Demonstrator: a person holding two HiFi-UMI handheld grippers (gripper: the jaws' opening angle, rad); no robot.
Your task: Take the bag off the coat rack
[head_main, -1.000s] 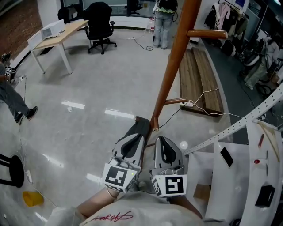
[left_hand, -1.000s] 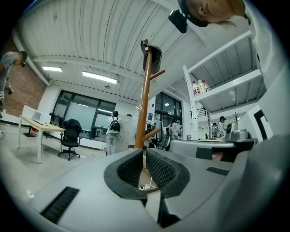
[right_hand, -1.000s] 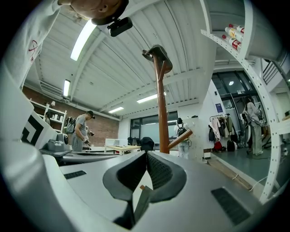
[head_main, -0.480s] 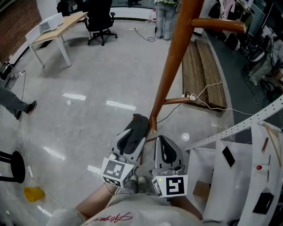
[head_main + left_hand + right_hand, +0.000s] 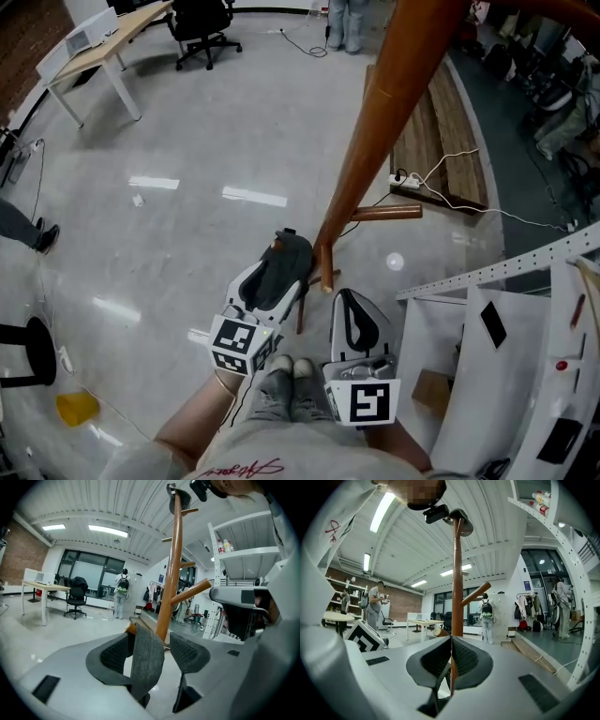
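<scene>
A grey felt bag strap hangs between the jaws of my left gripper. The jaws are opening; the strap lies loose against the left pad, clear of the right one. In the head view the same dark grey felt sits at the tip of the left gripper, near the foot of the wooden coat rack. The rest of the bag is hidden. The rack's pole rises just beyond the jaws. My right gripper is alongside, shut and empty, facing the pole.
A white shelf unit stands close on the right. Wooden planks and a white cable lie behind the rack. A desk and office chair are far left. The rack's lower pegs jut out near the grippers.
The head view has tipped further down and the person's shoes have come into sight. The left gripper has shifted slightly left, the grey felt still at its tip.
</scene>
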